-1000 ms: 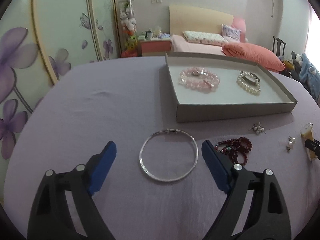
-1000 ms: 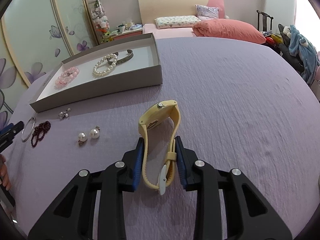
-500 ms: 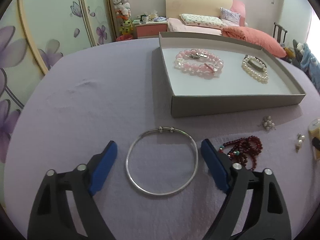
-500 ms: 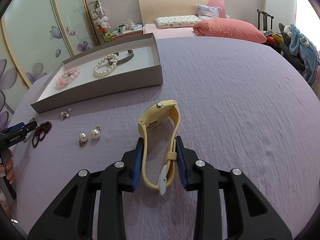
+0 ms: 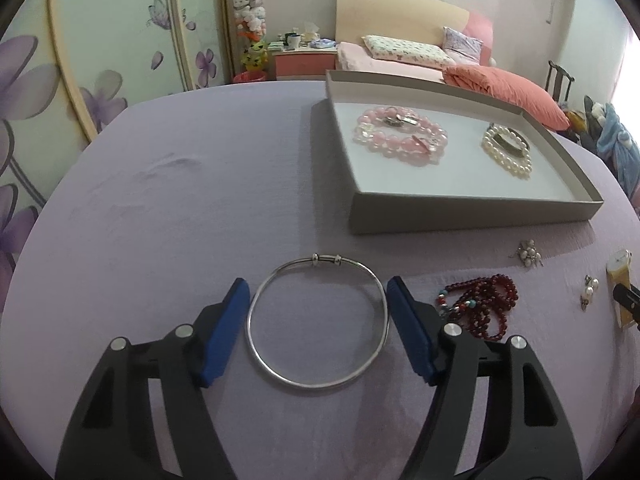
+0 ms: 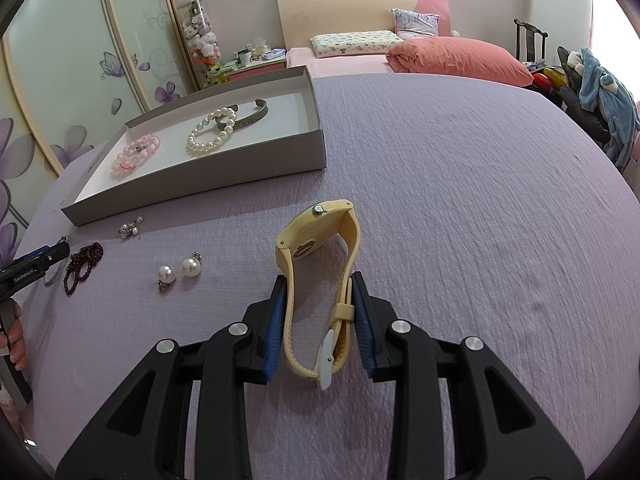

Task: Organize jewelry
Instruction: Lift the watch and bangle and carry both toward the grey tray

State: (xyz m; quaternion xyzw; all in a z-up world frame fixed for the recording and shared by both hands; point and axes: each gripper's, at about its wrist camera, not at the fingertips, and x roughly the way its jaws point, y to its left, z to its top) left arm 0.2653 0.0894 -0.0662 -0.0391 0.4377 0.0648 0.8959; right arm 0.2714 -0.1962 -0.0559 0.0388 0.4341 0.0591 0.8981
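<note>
A silver bangle (image 5: pixel 326 258) lies flat on the purple cloth between the blue pads of my left gripper (image 5: pixel 317 284). Its jaws are closing, and each pad stands just outside the ring's rim. My right gripper (image 6: pixel 319 280) is shut on the strap of a yellow watch (image 6: pixel 308 246), which stands on edge on the cloth. The grey tray (image 5: pixel 472 214) holds a pink bead bracelet (image 5: pixel 400 136) and a pearl bracelet (image 5: pixel 508 152). In the right wrist view a metal cuff (image 6: pixel 252 118) lies beside the pearls.
Loose on the cloth near the tray (image 6: pixel 200 188) are a dark red bead bracelet (image 5: pixel 480 304), a small pearl cluster (image 5: pixel 528 254) and two pearl earrings (image 6: pixel 180 270). A bed, a wardrobe and a chair with clothes stand behind. A hand (image 6: pixel 16 332) shows at the left edge.
The left gripper has come closer over the bangle and its jaws have narrowed around the ring. The right gripper and the watch have not moved.
</note>
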